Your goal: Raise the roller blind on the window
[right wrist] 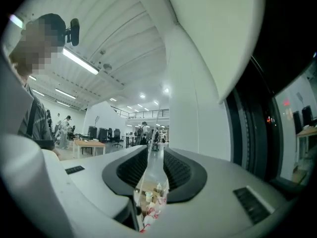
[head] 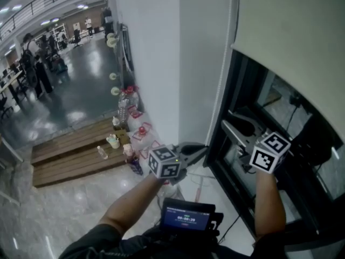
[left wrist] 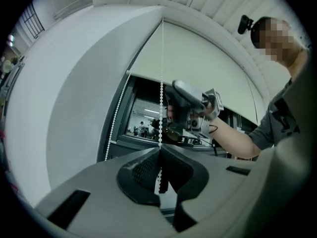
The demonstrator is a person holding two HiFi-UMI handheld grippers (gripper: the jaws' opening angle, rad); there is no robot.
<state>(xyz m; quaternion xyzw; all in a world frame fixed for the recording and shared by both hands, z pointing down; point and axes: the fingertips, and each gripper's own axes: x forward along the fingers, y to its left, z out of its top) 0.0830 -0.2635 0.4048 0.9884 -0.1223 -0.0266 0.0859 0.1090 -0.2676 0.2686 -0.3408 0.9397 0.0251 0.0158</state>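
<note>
Now: your left gripper (left wrist: 159, 155) is clamped on the white plastic bead chain (left wrist: 161, 108) left of the dark-framed window (head: 226, 139); the cream fabric roller blind (head: 291, 31) covers its top. The right gripper (head: 230, 120) has its jaws apart; I'd re-grip higher, before the left lets go

I find both handheld units of one build. The left grey two-jaw gripper (head: 204, 149) and the right grey two-jaw gripper (head: 229, 118) each carry a white cube with black square markers (head: 164, 162). Black ribbed pads (left wrist: 141, 170) line the jaws. The wearer has a grey short sleeve (left wrist: 280, 118), a small black head camera (left wrist: 243, 24) and a black chest device with a lit blue screen (head: 187, 216).
</note>
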